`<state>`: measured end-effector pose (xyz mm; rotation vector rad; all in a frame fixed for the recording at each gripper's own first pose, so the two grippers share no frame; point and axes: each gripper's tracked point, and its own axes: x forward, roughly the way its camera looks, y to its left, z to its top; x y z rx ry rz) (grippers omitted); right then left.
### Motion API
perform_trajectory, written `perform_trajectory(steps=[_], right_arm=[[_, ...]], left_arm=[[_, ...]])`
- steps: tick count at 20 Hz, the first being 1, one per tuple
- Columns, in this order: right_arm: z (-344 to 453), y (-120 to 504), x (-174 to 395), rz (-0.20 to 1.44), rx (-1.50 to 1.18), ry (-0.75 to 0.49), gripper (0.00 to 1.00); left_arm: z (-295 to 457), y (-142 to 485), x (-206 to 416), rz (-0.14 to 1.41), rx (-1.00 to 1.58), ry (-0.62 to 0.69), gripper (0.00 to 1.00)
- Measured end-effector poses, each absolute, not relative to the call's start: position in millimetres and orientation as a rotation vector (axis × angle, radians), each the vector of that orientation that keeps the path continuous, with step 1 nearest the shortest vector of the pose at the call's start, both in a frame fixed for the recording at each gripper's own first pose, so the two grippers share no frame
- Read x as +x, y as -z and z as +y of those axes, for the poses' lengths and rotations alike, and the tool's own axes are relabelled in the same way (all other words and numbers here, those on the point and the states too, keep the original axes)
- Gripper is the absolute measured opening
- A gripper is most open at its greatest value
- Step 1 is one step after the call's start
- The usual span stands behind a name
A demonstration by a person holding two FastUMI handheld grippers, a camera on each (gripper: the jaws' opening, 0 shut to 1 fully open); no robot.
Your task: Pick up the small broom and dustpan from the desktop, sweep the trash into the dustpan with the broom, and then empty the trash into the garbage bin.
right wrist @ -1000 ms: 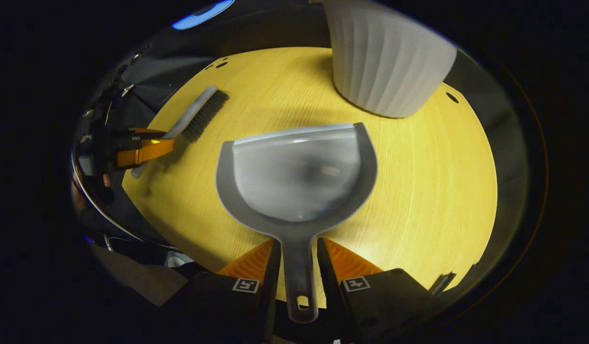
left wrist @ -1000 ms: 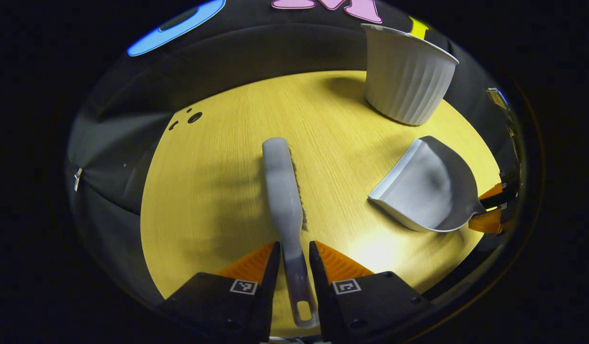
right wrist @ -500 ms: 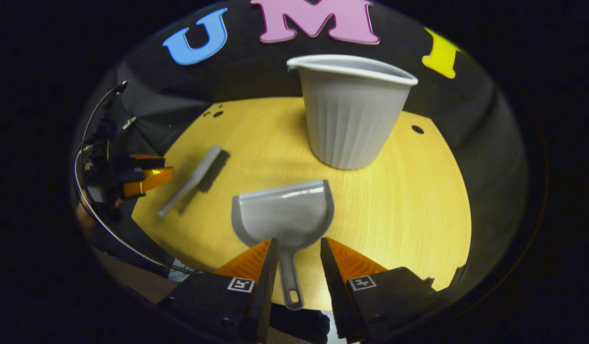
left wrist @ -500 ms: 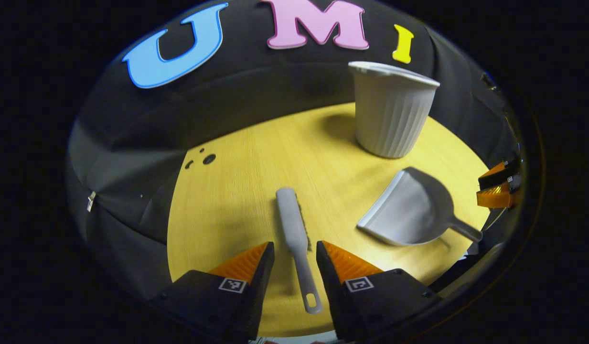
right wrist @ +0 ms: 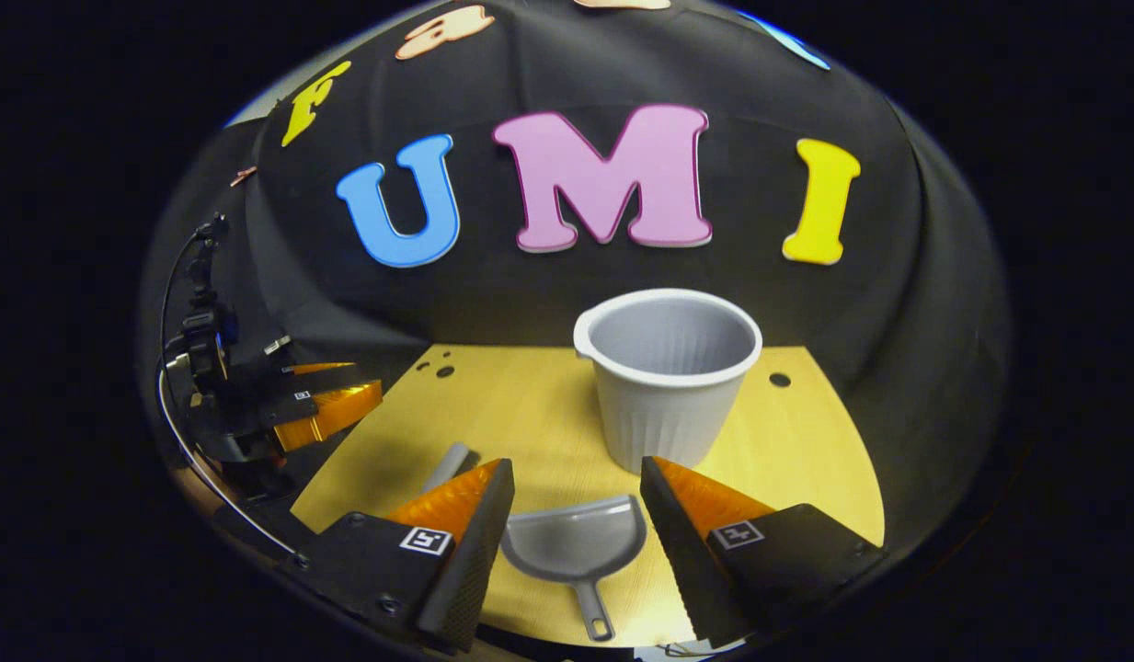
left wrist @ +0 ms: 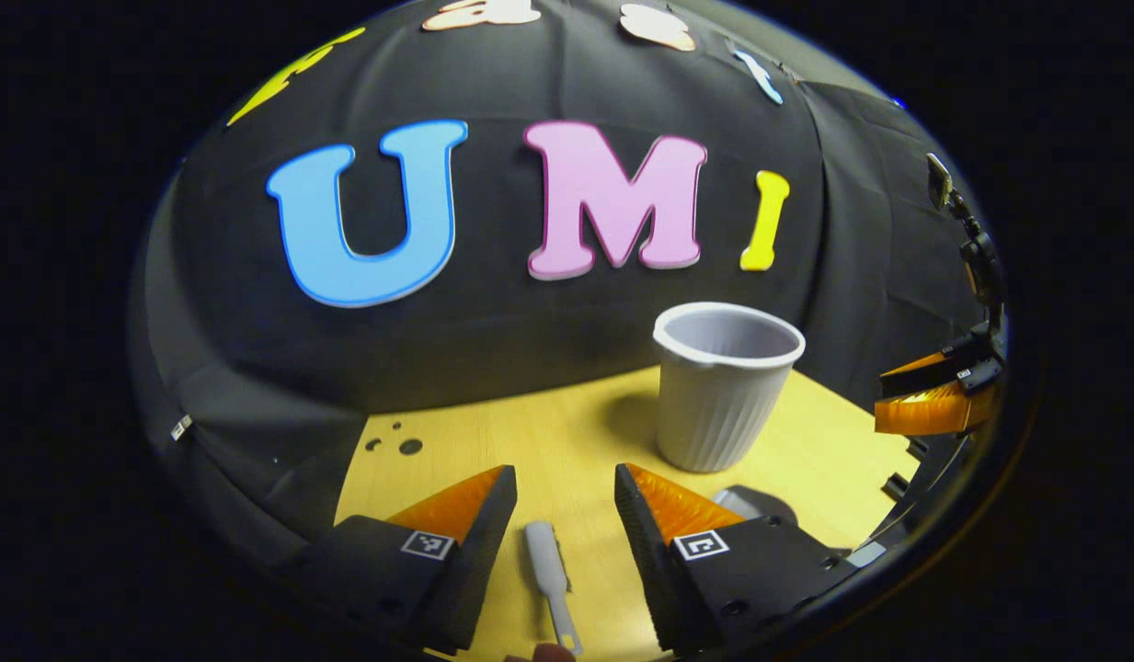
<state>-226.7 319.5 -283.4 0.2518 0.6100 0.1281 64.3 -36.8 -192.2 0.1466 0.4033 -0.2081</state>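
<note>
Apparently finished: broom (left wrist: 548, 565) and dustpan (right wrist: 576, 552) lie on the tabletop (right wrist: 530, 405), both tongs (left wrist: 555, 515) (right wrist: 574, 510) released, bin (right wrist: 668, 377) at twelve o'clock.

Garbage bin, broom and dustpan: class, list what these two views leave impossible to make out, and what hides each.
- The ribbed white plastic garbage bin: its bottom is unseen in the right gripper view, hidden by its own front wall.
- The small grey plastic broom: bristles too small to make out in the left gripper view; in the right gripper view a finger covers most of it.
- The grey plastic dustpan: mostly behind a finger in the left gripper view.
</note>
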Motion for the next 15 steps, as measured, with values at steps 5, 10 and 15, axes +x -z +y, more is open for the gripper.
perform_trajectory(steps=[5, 10, 15], right_arm=[[322, 236, -216, 0.457, 0.183, -0.079, 0.96], [325, 207, -208, 0.375, 0.122, -0.036, 0.96], [323, 185, -193, 0.317, 0.120, -0.030, 0.96]], left_arm=[[-53, 131, 55, 0.262, 0.087, 0.248, 0.77], [-60, 126, 50, 0.259, 0.050, 0.297, 0.77], [-46, 121, 56, 0.256, 0.038, 0.266, 0.77]])
